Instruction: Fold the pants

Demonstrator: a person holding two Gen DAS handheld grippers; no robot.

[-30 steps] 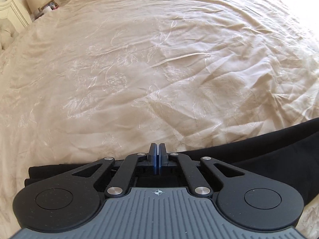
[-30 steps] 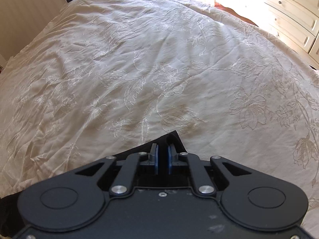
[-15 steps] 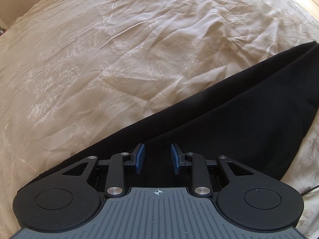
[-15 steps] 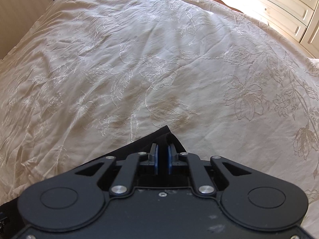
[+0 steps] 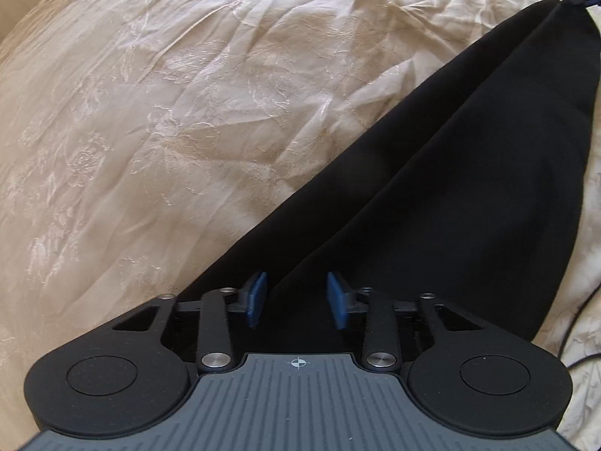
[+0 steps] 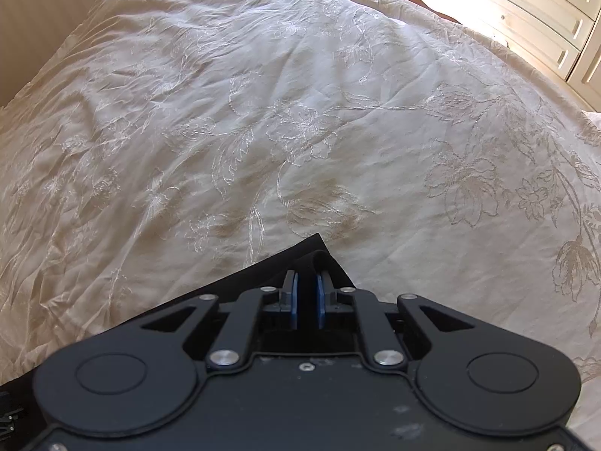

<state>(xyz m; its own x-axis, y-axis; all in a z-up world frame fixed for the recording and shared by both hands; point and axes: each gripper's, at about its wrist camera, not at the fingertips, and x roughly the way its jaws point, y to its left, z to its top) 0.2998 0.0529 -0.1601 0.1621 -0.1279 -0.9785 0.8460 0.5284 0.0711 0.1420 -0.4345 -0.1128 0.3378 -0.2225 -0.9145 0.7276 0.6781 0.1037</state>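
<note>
Cream bedspread (image 6: 300,120), embroidered with floral stitching and heavily creased, fills both views; its far edges are cut off by the fisheye frame. Pale drawer fronts (image 6: 541,15) stand beyond the bed in the right wrist view, washed out by strong light.

Black pants (image 5: 450,195) lie flat on the bedspread as a long folded band running diagonally to the upper right in the left wrist view, a lengthwise seam or fold line visible along them. Their near end is hidden beneath the tool body.

Left gripper (image 5: 296,298) sits above the pants with its blue pads set wide apart, nothing between them.

Right gripper (image 6: 307,295) has its pads drawn close, pinching a raised fold at the pants' corner (image 6: 311,251). At the far tip of the pants in the left wrist view, a small dark object, too small to identify, meets the fabric.
</note>
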